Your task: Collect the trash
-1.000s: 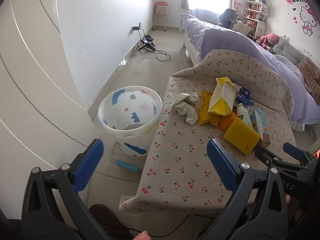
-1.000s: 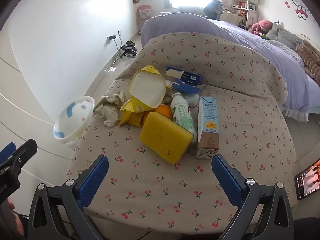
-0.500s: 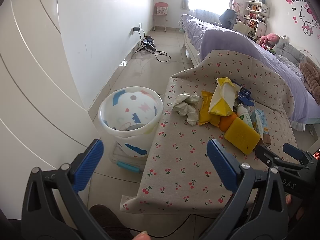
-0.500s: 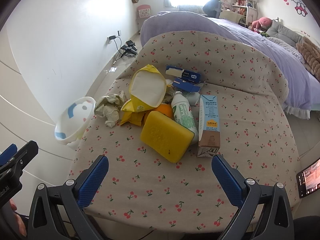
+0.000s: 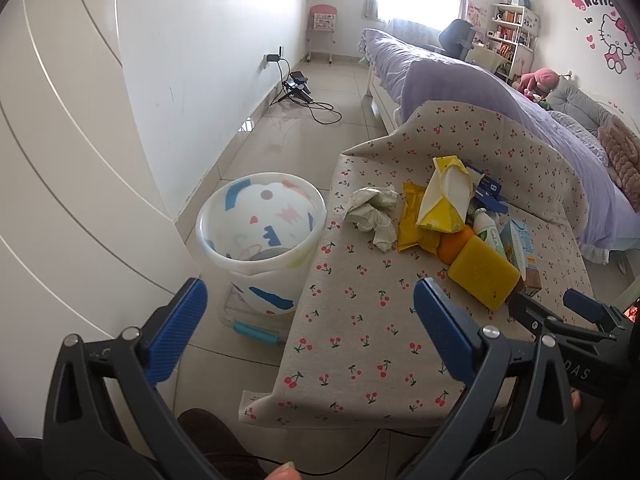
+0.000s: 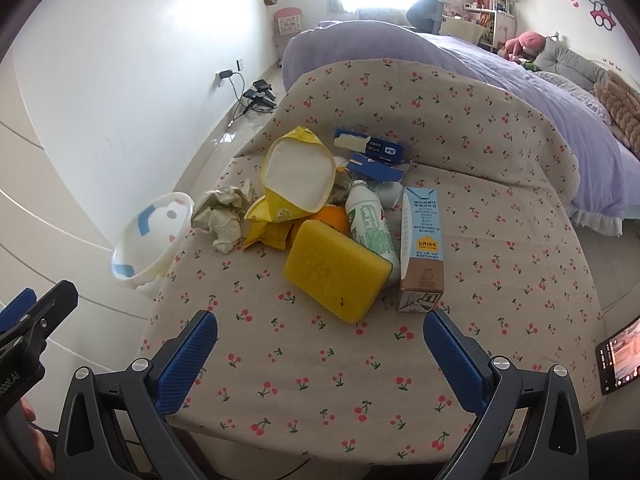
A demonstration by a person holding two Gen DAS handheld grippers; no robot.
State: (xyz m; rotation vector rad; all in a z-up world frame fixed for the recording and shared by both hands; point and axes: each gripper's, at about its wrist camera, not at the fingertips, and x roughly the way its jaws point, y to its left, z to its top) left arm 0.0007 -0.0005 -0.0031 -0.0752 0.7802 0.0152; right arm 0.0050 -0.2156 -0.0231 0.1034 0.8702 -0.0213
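Note:
A pile of trash lies on the cherry-print cloth (image 6: 320, 360): crumpled paper (image 6: 224, 212) (image 5: 374, 210), yellow wrappers (image 6: 296, 176) (image 5: 444, 196), an orange (image 6: 330, 218), a yellow sponge (image 6: 338, 270) (image 5: 482, 276), a white bottle (image 6: 370, 228), a milk carton (image 6: 422, 252) and blue boxes (image 6: 370, 146). A white patterned bin (image 5: 260, 232) (image 6: 150, 236) stands on the floor left of the table. My left gripper (image 5: 308, 312) hangs open over the table's near left corner. My right gripper (image 6: 320, 346) is open, short of the sponge, holding nothing.
A bed with a purple cover (image 5: 480, 92) runs behind the table. A white wall (image 5: 200, 60) and wardrobe doors (image 5: 60, 160) close off the left. Cables and a charger (image 5: 300, 88) lie on the tiled floor. A phone (image 6: 618, 354) sits at the right.
Both views have shifted only slightly. The grippers stay open and the trash has not moved.

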